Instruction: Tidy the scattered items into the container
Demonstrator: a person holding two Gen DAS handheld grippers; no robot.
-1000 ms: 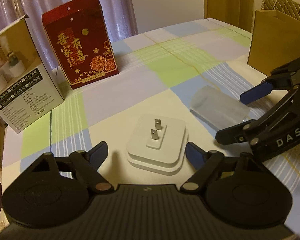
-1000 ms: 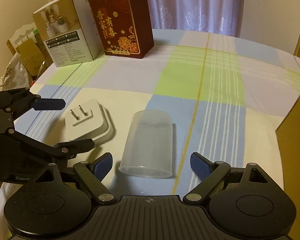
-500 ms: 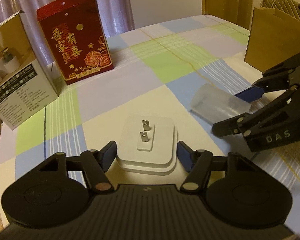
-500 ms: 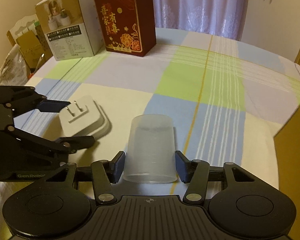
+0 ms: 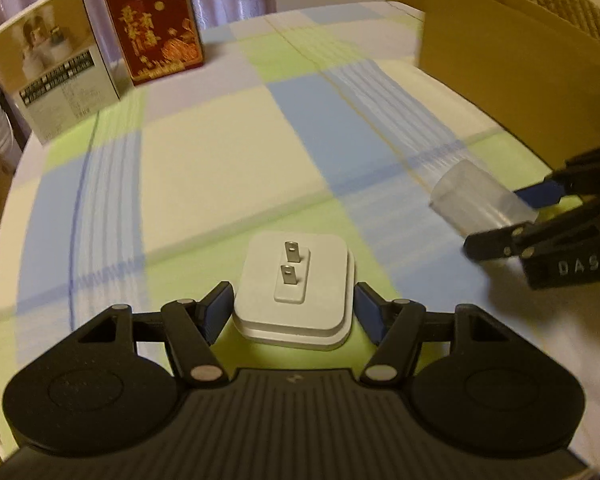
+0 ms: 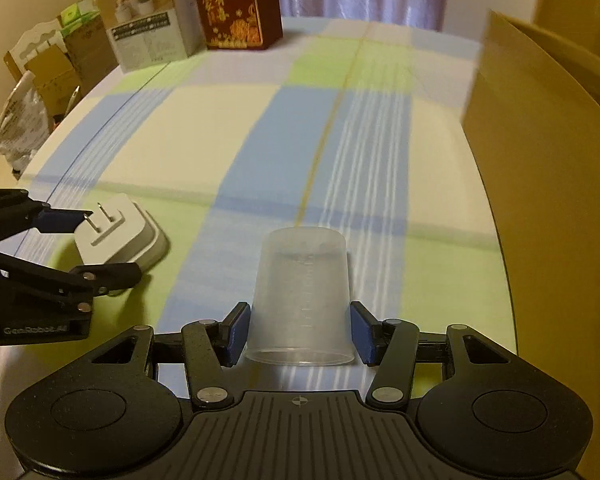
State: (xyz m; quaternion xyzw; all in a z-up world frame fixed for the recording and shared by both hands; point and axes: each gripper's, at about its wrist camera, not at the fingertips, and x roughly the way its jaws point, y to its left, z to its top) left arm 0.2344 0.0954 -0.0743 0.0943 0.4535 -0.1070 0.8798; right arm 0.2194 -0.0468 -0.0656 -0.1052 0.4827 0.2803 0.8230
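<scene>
Two boxes stand at the far edge of the checked tablecloth (image 5: pixel 228 168): a red box (image 5: pixel 154 20) with gold Chinese characters and flowers, and beside it a white box (image 5: pixel 56 76) with a photo and small print too blurred to read. A tall brown cardboard box (image 5: pixel 512 60) rises on the right side of the table, near the right gripper (image 6: pixel 300 330). Bags and cartons are piled off the table's left edge in the right wrist view.

Between the left gripper's (image 5: pixel 294 312) blue pads sits a white plug adapter (image 5: pixel 296 292), flat and square with rounded corners, two metal prongs pointing up; the pads are closed against its sides and it seems lifted off the cloth, though blur makes that uncertain. The right gripper is clamped on a frosted plastic cup (image 6: pixel 300 300), faint measuring marks down its side, its open mouth toward the camera. The right gripper's body reads "DAS"; the left's reads "GenRobot.AI".
</scene>
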